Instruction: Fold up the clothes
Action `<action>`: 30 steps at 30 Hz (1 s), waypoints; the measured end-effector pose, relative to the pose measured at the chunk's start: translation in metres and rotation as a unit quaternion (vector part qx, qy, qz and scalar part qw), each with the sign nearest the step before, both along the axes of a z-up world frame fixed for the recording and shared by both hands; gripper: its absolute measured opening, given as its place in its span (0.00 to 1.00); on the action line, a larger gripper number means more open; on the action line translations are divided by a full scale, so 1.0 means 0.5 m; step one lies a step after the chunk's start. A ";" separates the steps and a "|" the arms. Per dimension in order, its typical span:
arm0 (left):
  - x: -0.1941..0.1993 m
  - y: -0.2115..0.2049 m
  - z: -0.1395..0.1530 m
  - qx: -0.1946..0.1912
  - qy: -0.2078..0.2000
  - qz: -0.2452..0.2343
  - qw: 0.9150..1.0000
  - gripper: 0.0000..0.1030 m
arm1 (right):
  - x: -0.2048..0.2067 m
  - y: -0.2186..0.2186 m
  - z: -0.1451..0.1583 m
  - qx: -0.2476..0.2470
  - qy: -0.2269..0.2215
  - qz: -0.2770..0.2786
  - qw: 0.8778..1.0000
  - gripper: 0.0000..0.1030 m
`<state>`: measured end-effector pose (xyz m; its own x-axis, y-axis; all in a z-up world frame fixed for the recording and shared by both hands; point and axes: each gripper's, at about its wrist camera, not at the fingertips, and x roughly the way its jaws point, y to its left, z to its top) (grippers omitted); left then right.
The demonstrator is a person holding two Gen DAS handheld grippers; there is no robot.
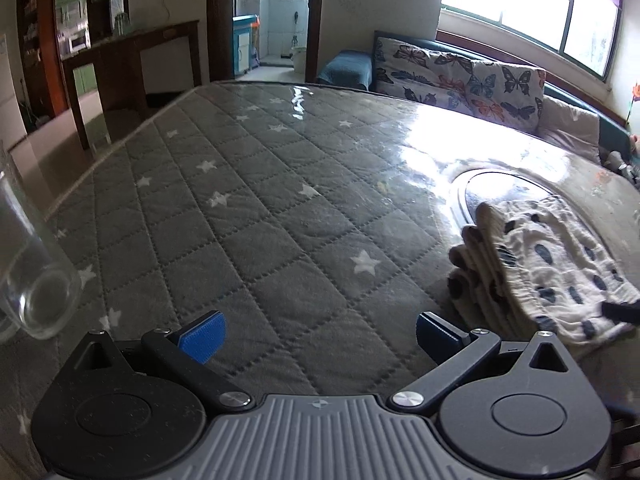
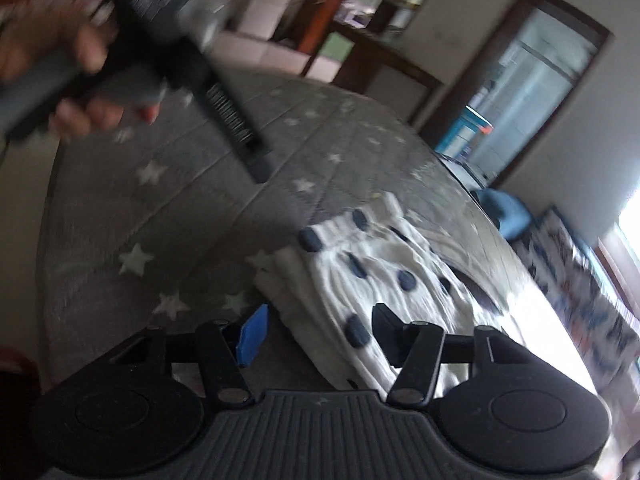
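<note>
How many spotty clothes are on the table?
1. A folded white garment with dark spots lies on the star-patterned table cover, to the right of the open left gripper. The right wrist view shows the same one. More could sit outside the views.

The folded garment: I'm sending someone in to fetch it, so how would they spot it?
Find the table with the grey, star-printed quilted cover. The folded garment lies toward its window-side end, beside a round dark inset. It is white cloth with dark blue spots, the only clothing there.
</note>
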<state>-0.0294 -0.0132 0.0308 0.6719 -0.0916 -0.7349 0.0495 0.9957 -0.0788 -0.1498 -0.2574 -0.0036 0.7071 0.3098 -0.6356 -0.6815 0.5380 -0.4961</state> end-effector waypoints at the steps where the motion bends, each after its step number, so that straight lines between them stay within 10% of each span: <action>1: -0.001 -0.001 0.002 -0.006 0.004 -0.001 1.000 1.00 | 0.002 0.007 -0.007 -0.011 -0.004 0.004 1.000 0.53; 8: -0.011 -0.005 0.020 -0.064 0.021 -0.010 0.998 1.00 | 0.012 0.027 -0.044 -0.032 -0.010 0.011 0.999 0.44; 15: -0.003 -0.006 0.016 -0.169 0.069 0.011 0.983 1.00 | 0.014 -0.022 -0.022 0.061 0.027 -0.022 0.998 0.28; 23: -0.006 0.013 -0.019 -0.385 0.121 0.058 0.913 1.00 | 0.049 -0.113 0.033 0.178 0.074 -0.076 0.978 0.23; 30: -0.004 0.006 -0.054 -0.493 0.132 0.092 0.855 1.00 | 0.068 -0.161 0.046 0.204 0.083 -0.087 0.972 0.22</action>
<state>-0.0314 -0.0103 0.0036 0.5636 -0.6648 -0.4903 -0.2497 0.4287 -0.8683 -0.1156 -0.3377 0.0194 0.6694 0.4447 -0.5951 -0.6150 0.7811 -0.1081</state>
